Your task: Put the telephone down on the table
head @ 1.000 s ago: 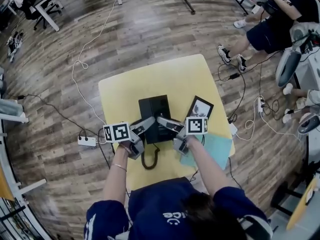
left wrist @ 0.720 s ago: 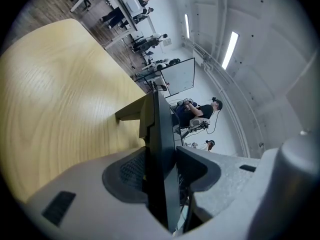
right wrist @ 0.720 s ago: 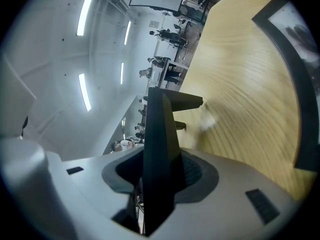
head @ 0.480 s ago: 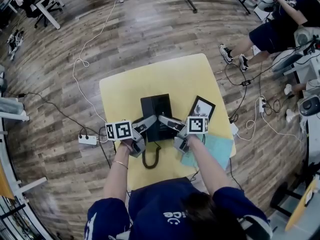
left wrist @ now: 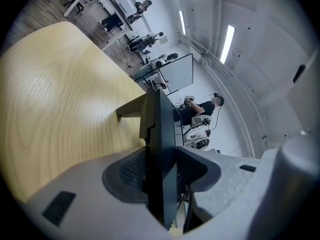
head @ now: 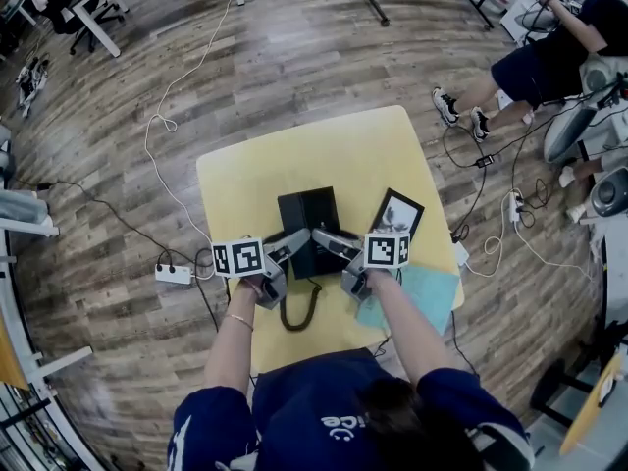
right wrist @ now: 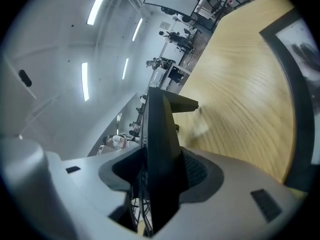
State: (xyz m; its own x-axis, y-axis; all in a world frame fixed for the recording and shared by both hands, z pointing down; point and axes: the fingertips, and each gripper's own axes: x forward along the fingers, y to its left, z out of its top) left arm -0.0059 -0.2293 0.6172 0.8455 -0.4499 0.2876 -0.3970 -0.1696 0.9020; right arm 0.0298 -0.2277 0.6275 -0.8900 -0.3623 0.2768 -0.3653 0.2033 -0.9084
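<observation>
The black telephone [head: 306,216] lies in the middle of the yellow table [head: 334,155], and its coiled cord [head: 294,312] hangs toward the near edge. My left gripper [head: 292,241] holds the near left edge. In the left gripper view the telephone's edge [left wrist: 160,134] stands between the pads of the left gripper [left wrist: 162,171], which press on it. My right gripper [head: 326,239] is at the near right edge. Its jaws are opening in the right gripper view, with the telephone's edge [right wrist: 157,129] still between the pads of the right gripper [right wrist: 160,176].
A black picture frame [head: 395,212] lies right of the telephone and also shows as a picture frame [right wrist: 295,59] in the right gripper view. A light blue sheet [head: 417,297] covers the near right corner. A power strip [head: 172,275] and cables lie on the floor. A seated person [head: 549,47] is far right.
The telephone and both grippers stay in nearly the same place over the table. Only the view has shifted slightly.
</observation>
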